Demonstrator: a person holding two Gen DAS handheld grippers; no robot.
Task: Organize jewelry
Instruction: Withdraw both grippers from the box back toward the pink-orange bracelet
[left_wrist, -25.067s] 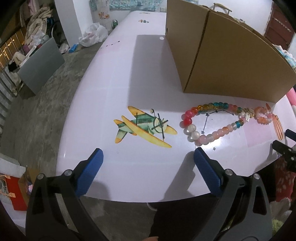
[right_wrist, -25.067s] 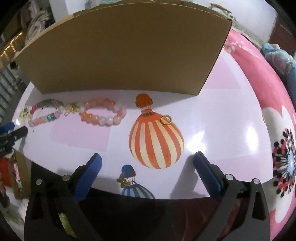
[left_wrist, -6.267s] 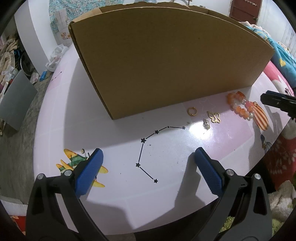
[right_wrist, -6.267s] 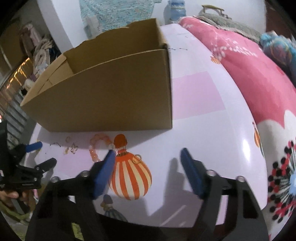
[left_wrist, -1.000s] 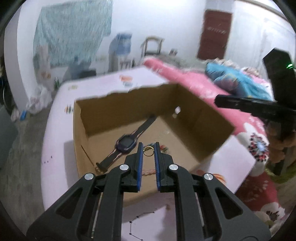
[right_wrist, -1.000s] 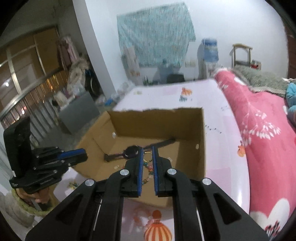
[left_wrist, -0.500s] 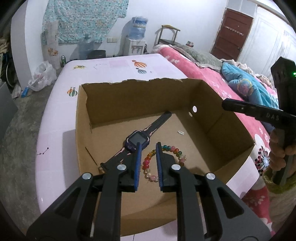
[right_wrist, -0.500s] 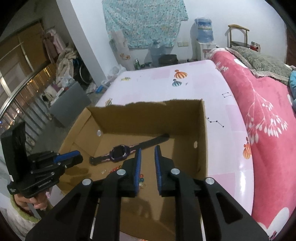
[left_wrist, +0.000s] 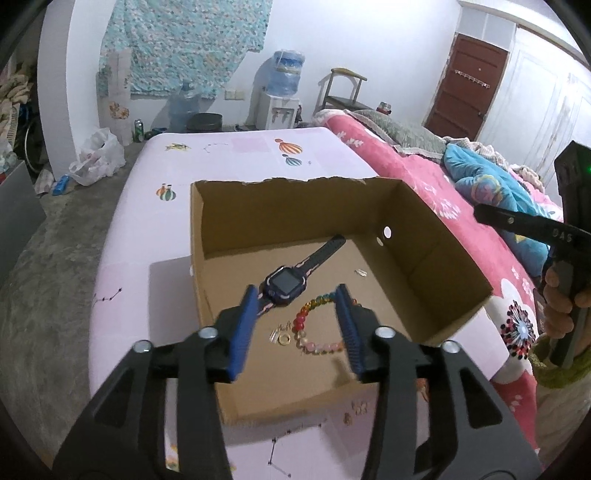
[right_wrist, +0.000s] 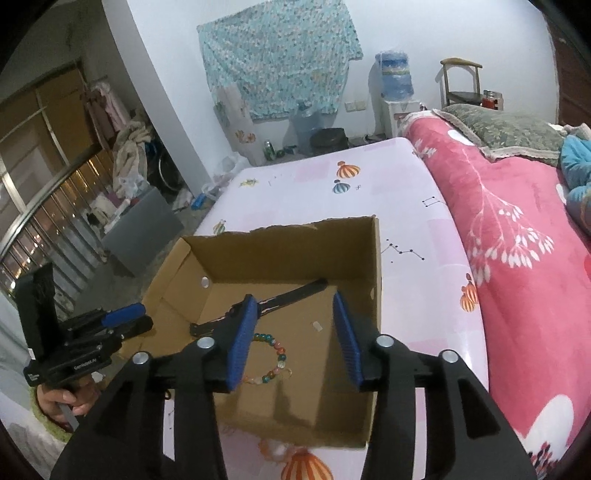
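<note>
An open cardboard box (left_wrist: 236, 229) (right_wrist: 373, 266) stands on the pink table. In it lie a dark smartwatch (left_wrist: 286, 286), a multicoloured bead bracelet (left_wrist: 314, 332) (right_wrist: 275, 356), a small gold ring (left_wrist: 283, 339) and a small gold piece (left_wrist: 360, 272). My left gripper (left_wrist: 297, 325) hangs open and empty above the box's near half. My right gripper (right_wrist: 293, 332) hangs open and empty above the box from the other side; the watch strap (right_wrist: 291, 293) shows behind its fingers. A butterfly charm (left_wrist: 360, 406) and pink beads (right_wrist: 271, 448) lie on the table outside the box.
The pink table (left_wrist: 236, 147) has balloon stickers (right_wrist: 306, 467). A red floral bedspread (right_wrist: 517, 229) lies to the right. A grey panel (right_wrist: 140, 229), bags and clutter sit on the floor at the left. Water jugs (left_wrist: 284, 74) stand at the far wall.
Both grippers have opened wide above the box. The gold ring held by the left gripper a second ago now lies on the box floor beside the bracelet.
</note>
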